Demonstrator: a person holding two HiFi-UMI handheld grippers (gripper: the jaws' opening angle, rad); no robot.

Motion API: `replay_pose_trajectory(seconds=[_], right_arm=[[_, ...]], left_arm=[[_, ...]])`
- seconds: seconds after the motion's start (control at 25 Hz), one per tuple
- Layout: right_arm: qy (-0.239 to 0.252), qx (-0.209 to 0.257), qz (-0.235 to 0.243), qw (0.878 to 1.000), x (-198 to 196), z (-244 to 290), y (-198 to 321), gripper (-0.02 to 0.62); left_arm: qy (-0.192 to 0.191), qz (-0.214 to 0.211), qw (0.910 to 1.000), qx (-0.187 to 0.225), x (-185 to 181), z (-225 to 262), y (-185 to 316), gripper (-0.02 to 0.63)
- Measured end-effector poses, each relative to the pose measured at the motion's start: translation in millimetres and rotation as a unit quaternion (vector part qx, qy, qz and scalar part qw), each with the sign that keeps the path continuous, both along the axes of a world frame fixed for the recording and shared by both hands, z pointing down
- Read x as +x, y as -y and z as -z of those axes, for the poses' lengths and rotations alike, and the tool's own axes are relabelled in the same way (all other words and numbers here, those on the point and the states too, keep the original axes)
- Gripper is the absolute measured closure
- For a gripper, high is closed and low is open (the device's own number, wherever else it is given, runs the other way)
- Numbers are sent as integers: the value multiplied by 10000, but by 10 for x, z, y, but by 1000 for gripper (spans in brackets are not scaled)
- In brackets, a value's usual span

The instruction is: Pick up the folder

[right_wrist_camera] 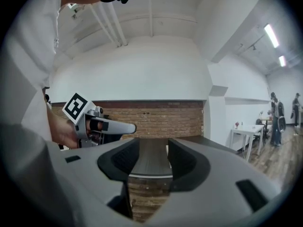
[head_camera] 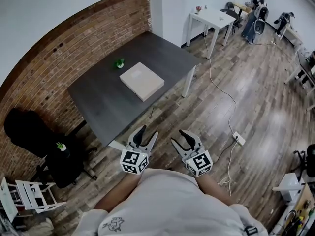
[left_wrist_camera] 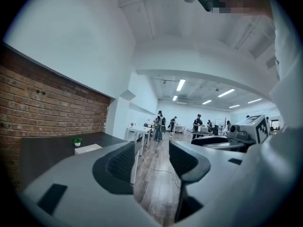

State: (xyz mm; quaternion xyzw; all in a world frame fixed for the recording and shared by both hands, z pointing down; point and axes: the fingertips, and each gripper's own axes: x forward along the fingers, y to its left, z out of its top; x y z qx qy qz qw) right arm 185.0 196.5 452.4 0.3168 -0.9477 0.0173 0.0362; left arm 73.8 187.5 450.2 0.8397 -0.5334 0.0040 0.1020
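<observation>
Beige folder (head_camera: 141,81) lay untouched on the dark table (head_camera: 98,102), toward twelve o'clock. The left tool (head_camera: 148,132) and right tool (head_camera: 181,137) stood wide and empty, well short of it, so reach, grasp and lift remained.

A dark grey desk (head_camera: 101,104) carries a flat beige folder (head_camera: 141,81) near its middle. A small green potted plant (head_camera: 119,63) stands near the folder, on its brick wall (head_camera: 59,53) side.

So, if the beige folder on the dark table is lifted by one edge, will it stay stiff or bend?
Probably stiff: the folder has straight edges and visible thickness. It lies flat on the smooth table, so a push would likely slide it, not tip it. Its flush edge may be hard to catch.
</observation>
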Motion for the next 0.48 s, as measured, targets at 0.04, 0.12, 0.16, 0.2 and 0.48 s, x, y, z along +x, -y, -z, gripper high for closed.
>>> replay_pose_trajectory(seconds=[0.04, 0.12, 0.16, 0.2, 0.48], right_arm=[[27, -38, -8, 10000, 39, -37, 6, 399], [58, -113, -58, 9999, 131, -93, 49, 396], [72, -161, -98, 9998, 183, -120, 76, 396], [87, -209, -144, 9996, 235, -146, 100, 396], [107, -315, -536, 9980, 571, -191, 242, 396]], left_arm=[[27, -34, 10000, -22, 59, -14, 27, 377], [41, -117, 9999, -75, 179, -61, 76, 374], [30, -170, 9998, -119, 240, -96, 101, 374], [18, -229, 9996, -166, 299, -129, 127, 374], [-78, -686, 9974, -216, 675, -156, 367, 371]])
